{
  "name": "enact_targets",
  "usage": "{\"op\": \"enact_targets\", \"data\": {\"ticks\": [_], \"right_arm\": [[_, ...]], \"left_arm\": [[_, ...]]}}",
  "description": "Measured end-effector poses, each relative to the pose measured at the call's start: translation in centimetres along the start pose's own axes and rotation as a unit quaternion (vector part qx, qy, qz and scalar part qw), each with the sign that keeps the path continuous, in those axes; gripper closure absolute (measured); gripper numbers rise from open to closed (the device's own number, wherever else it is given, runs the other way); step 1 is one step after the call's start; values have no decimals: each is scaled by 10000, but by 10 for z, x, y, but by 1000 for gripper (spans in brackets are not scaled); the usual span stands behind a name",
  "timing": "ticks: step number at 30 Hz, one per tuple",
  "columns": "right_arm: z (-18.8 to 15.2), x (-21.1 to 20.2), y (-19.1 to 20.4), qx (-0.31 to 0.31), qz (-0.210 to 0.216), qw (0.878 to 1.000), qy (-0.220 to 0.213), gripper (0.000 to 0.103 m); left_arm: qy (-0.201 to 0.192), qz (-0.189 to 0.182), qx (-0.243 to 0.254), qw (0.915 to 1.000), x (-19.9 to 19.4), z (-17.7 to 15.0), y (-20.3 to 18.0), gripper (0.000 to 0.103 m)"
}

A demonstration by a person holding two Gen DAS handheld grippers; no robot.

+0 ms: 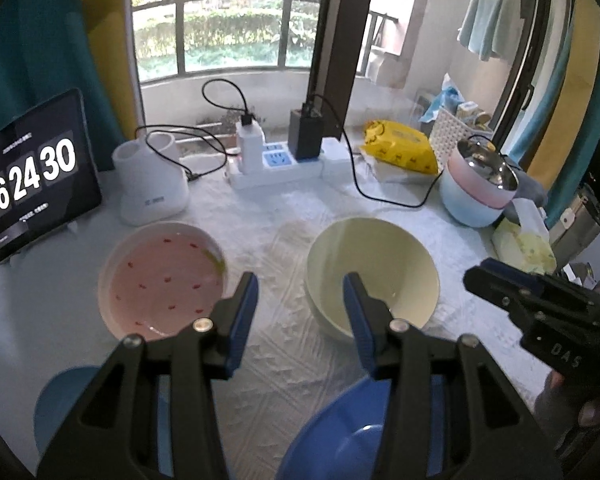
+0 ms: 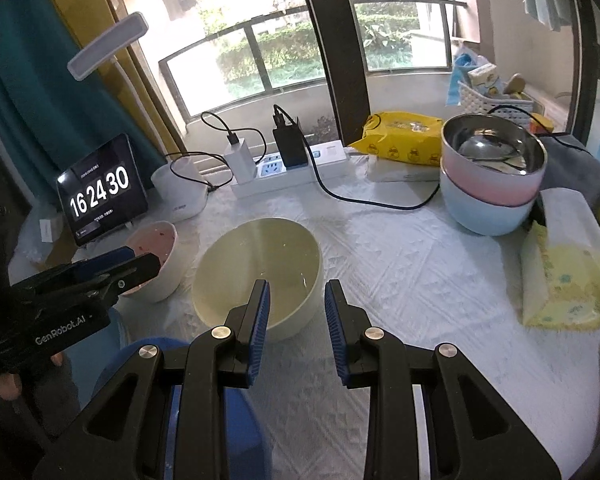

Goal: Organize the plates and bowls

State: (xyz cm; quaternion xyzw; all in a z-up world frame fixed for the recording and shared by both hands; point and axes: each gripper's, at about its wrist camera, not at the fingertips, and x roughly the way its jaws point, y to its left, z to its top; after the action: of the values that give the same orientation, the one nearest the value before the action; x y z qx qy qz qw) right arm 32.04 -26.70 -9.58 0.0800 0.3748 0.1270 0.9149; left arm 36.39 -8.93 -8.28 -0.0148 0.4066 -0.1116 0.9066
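We look down on a worktop (image 1: 284, 208) covered with a white quilted cloth. On it, the cream bowl (image 1: 374, 272) stands near the middle, upright and empty. The pink bowl (image 1: 162, 278), speckled with red marks, sits well to its left, apart from it. At the near edge we see a blue bowl (image 1: 340, 436), partly hidden by our left tool, and a paler blue dish (image 1: 60, 404) at the lower left. Toward the far right, a stack of bowls (image 2: 492, 184) stands with a steel-lined pink one nested in a light blue one. Beside that stack lies a yellow tissue pack (image 2: 564, 280). A tablet clock (image 1: 32, 176) leans at the far left.

Our left tool (image 1: 302, 292) hovers above the cloth between the pink and cream bowls, its jaws apart and holding nothing. Our right tool (image 2: 296, 300) hangs over the near rim of the cream bowl, its jaws also apart, with nothing gripped.
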Motion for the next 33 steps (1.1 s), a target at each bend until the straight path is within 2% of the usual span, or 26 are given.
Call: {"op": "enact_targets", "data": {"ticks": [6,18,24,27,31,33], "right_arm": [[6,24,-6,28,60,9997,228,73],[10,61,-25,232,344,9964,743,73],[9,71,-34,320,543,9950,775,73],[9,78,-38,377,649,9941,788,67],[7,88,-41,395,811,9929,772,64],[5,93,-42,327,737,9936,794,64]], "left_arm": [[329,38,13,9994,20,6,-6,57],[836,269,381,9954,49,7,-31,57],[1222,526,469,9900,70,9,-41,57],[1376,598,443,9877,79,9,-42,57],[1524,754,465,9843,91,4,-45,57],[1581,806,492,9829,95,2,-47,57]]}}
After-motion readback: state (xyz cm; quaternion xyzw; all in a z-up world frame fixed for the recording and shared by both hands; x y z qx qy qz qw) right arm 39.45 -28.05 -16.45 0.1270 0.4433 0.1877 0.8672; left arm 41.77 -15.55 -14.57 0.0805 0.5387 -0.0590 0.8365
